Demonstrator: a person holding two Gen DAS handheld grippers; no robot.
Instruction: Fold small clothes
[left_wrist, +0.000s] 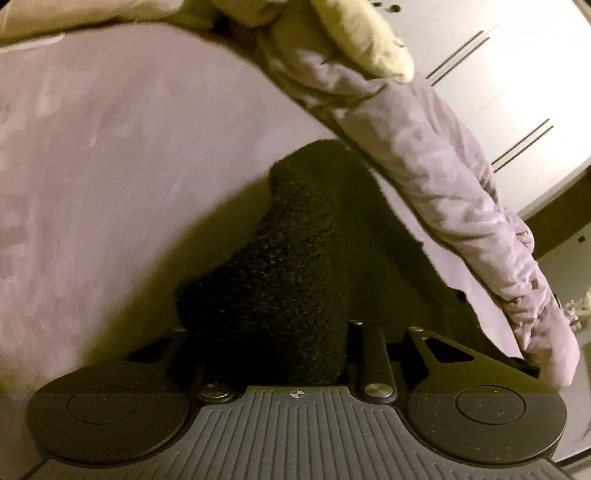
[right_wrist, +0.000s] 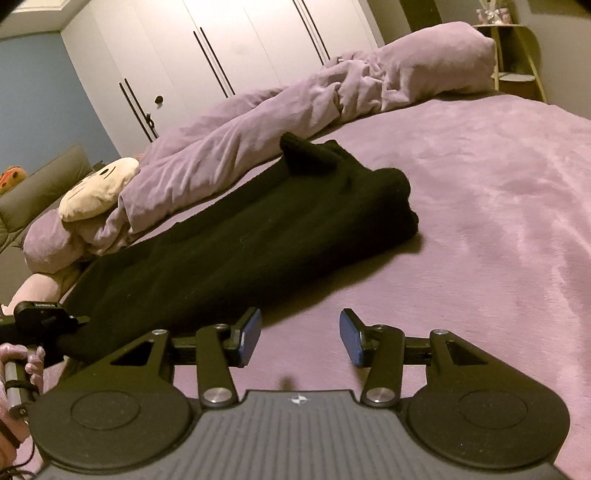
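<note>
Pinching the black garment (left_wrist: 273, 266), the left tool (left_wrist: 273, 354) lies low; right tool (right_wrist: 300, 339) gapes empty.

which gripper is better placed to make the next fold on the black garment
Left, probably. The left gripper is already at the black garment, seemingly shut on its near end; the right gripper hangs open over bare bedspread.

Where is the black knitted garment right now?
In the right wrist view the black knitted garment lies stretched out on the purple bed cover, left of centre, beside the rumpled purple duvet, with the open right gripper just short of it.
</note>
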